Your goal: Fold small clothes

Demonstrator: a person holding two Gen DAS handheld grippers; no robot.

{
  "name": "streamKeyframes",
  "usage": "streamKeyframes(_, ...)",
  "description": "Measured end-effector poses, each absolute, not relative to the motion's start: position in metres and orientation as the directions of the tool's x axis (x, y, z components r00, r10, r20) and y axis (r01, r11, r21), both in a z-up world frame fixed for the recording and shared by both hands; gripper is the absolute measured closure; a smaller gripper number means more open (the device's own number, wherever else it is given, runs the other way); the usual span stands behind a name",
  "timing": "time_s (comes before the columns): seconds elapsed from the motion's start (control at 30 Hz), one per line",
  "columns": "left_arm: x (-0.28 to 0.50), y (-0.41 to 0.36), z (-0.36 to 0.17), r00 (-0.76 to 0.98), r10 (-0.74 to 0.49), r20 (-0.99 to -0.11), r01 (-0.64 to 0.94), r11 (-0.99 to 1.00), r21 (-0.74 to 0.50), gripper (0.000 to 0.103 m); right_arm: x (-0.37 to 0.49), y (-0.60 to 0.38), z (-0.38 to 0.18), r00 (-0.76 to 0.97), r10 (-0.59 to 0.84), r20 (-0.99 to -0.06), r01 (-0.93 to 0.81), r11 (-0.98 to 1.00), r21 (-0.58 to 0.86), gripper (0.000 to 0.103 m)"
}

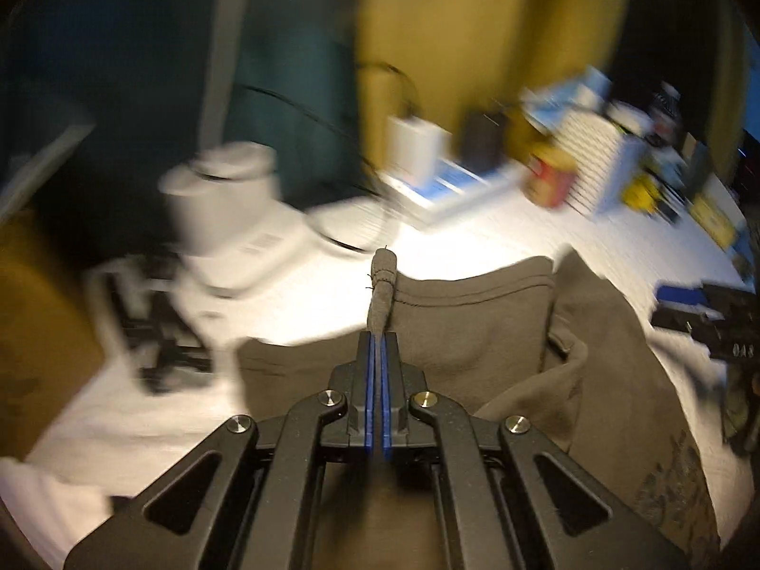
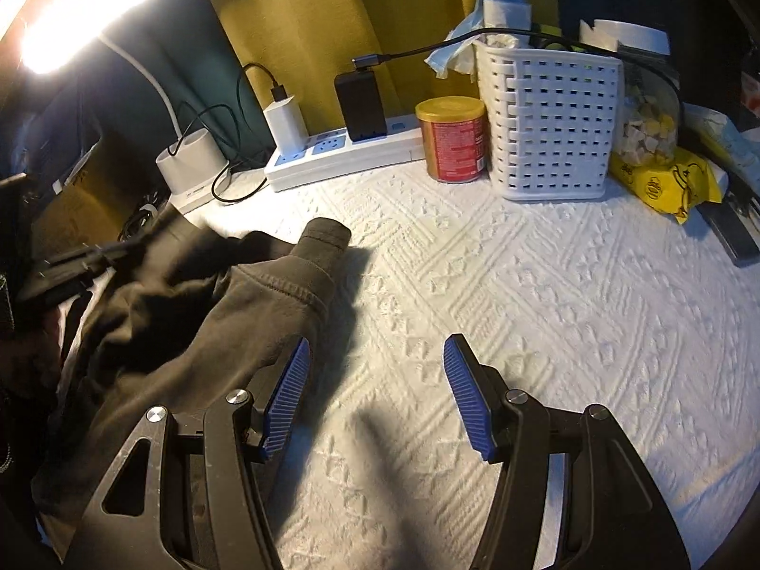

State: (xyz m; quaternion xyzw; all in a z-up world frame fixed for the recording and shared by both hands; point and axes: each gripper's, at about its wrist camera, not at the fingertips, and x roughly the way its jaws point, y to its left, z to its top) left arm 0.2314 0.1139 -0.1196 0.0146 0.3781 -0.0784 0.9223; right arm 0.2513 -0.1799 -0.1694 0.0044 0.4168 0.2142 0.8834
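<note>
From the left wrist, the left claw [image 1: 378,346] is closed on a thin bunched fold of the dark grey garment [image 1: 475,332], which pokes up past the blue pads. The rest of it lies rumpled on the white textured bedspread [image 1: 475,247]. The background is smeared, so the seam beyond is probably a hem or waistband.

From the right wrist, the right claw [image 2: 375,392] stands open over bare bedspread [image 2: 546,308], holding nothing, its left pad just beside the garment's [image 2: 199,323] edge. The cloth looks soft, light and limp. It will sag and drag, so stitched hems and corners seem the surest places to pinch.
</note>
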Motion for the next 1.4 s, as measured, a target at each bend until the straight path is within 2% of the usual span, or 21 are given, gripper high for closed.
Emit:
streamKeyframes(0.2, 0.229, 0.151, -0.131, 0.705, -0.066, -0.706, 0.064, 0.998, -0.029, 0.102, 0.262, -0.166, -0.174, 0.541, 0.385, -0.748, -0.383, 0.904, 0.189, 0.041)
streamKeyframes(0.4, 0.226, 0.141, -0.134, 0.653, 0.035, -0.757, 0.002, 0.999, 0.049, 0.101, 0.28, -0.161, -0.178, 0.525, 0.381, -0.761, -0.336, 0.914, 0.227, 0.041)
streamKeyframes(0.5, 0.216, 0.136, -0.126, 0.653, -0.033, -0.757, 0.042, 0.999, -0.008, 0.1, 0.288, -0.16, -0.179, 0.515, 0.394, -0.762, -0.322, 0.912, 0.254, 0.041)
streamKeyframes(0.57, 0.209, 0.13, -0.123, 0.643, -0.123, -0.756, 0.087, 0.992, -0.087, 0.086, 0.291, -0.16, -0.181, 0.501, 0.415, -0.759, -0.316, 0.905, 0.286, 0.041)
streamKeyframes(0.63, 0.202, 0.124, -0.122, 0.641, -0.185, -0.745, 0.114, 0.983, -0.147, 0.042, 0.292, -0.158, -0.181, 0.498, 0.427, -0.755, -0.312, 0.9, 0.304, 0.043)
streamKeyframes(0.67, 0.2, 0.121, -0.122, 0.638, -0.215, -0.739, 0.128, 0.977, -0.174, 0.039, 0.292, -0.157, -0.181, 0.493, 0.436, -0.753, -0.314, 0.896, 0.313, 0.05)
streamKeyframes(0.77, 0.2, 0.109, -0.131, 0.615, -0.244, -0.75, 0.173, 0.969, -0.174, 0.039, 0.293, -0.154, -0.183, 0.47, 0.462, -0.752, -0.32, 0.883, 0.342, 0.059)
streamKeyframes(0.87, 0.203, 0.101, -0.145, 0.579, -0.246, -0.777, 0.204, 0.967, -0.154, 0.039, 0.291, -0.15, -0.183, 0.472, 0.462, -0.751, -0.332, 0.882, 0.333, 0.06)
streamKeyframes(0.9, 0.204, 0.099, -0.148, 0.575, -0.255, -0.778, 0.217, 0.964, -0.156, 0.046, 0.292, -0.149, -0.183, 0.469, 0.469, -0.748, -0.338, 0.878, 0.339, 0.065)
streamKeyframes(0.93, 0.203, 0.098, -0.149, 0.572, -0.256, -0.779, 0.223, 0.963, -0.152, 0.064, 0.292, -0.148, -0.183, 0.462, 0.478, -0.747, -0.346, 0.873, 0.344, 0.07)
streamKeyframes(0.97, 0.203, 0.098, -0.149, 0.573, -0.251, -0.78, 0.225, 0.964, -0.145, 0.07, 0.292, -0.145, -0.184, 0.447, 0.496, -0.745, -0.363, 0.861, 0.356, 0.081)
streamKeyframes(1.03, 0.203, 0.1, -0.146, 0.577, -0.261, -0.774, 0.229, 0.961, -0.154, 0.098, 0.291, -0.138, -0.186, 0.448, 0.498, -0.743, -0.386, 0.857, 0.342, 0.086)
streamKeyframes(1.1, 0.201, 0.105, -0.139, 0.598, -0.262, -0.758, 0.218, 0.963, -0.16, 0.098, 0.29, -0.136, -0.183, 0.459, 0.5, -0.734, -0.405, 0.853, 0.327, 0.091)
streamKeyframes(1.27, 0.196, 0.117, -0.123, 0.645, -0.234, -0.727, 0.183, 0.972, -0.15, 0.099, 0.292, -0.13, -0.168, 0.497, 0.501, -0.708, -0.444, 0.849, 0.288, 0.092)
streamKeyframes(1.4, 0.204, 0.129, -0.137, 0.624, -0.204, -0.755, 0.137, 0.979, -0.151, 0.099, 0.299, -0.115, -0.166, 0.506, 0.489, -0.711, -0.473, 0.846, 0.245, 0.091)
